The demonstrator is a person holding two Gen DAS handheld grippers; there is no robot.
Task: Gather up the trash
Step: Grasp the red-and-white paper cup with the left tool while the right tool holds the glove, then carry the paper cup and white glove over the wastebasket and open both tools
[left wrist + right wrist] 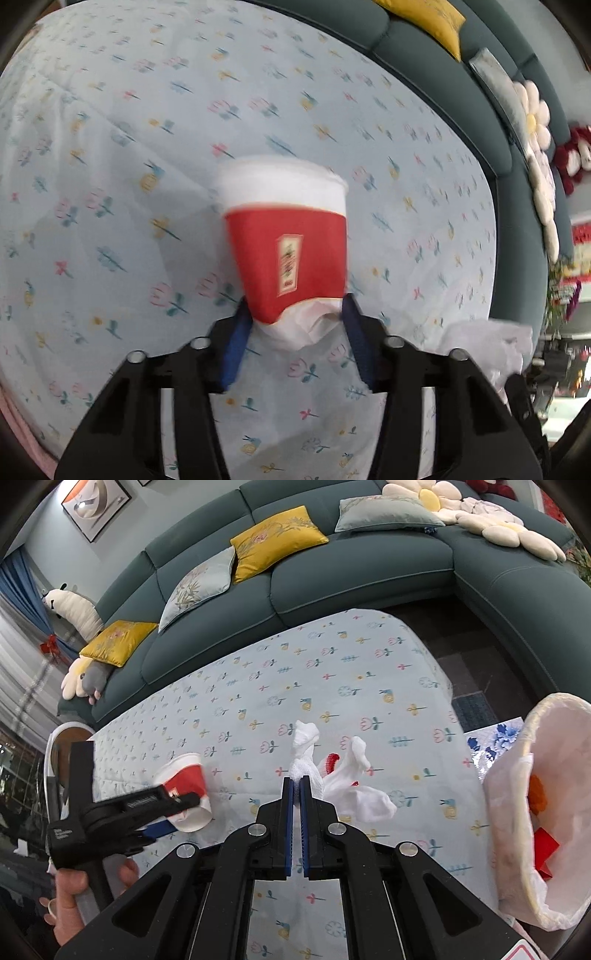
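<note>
My left hand-held gripper is sitting released around the crumpled base of the red paper cup lying near the desk's left edge, while my right hand-held gripper is clenching a white tissue wad.

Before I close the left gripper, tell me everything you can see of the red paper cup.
The cup is paper, red-banded with a white rim and a small printed label. It lies tipped on the floral tablecloth, its base crumpled. That crushed end sits between the left gripper fingers; whether the pads press it is unclear. In the right view it lies left of the white tissue.
</note>
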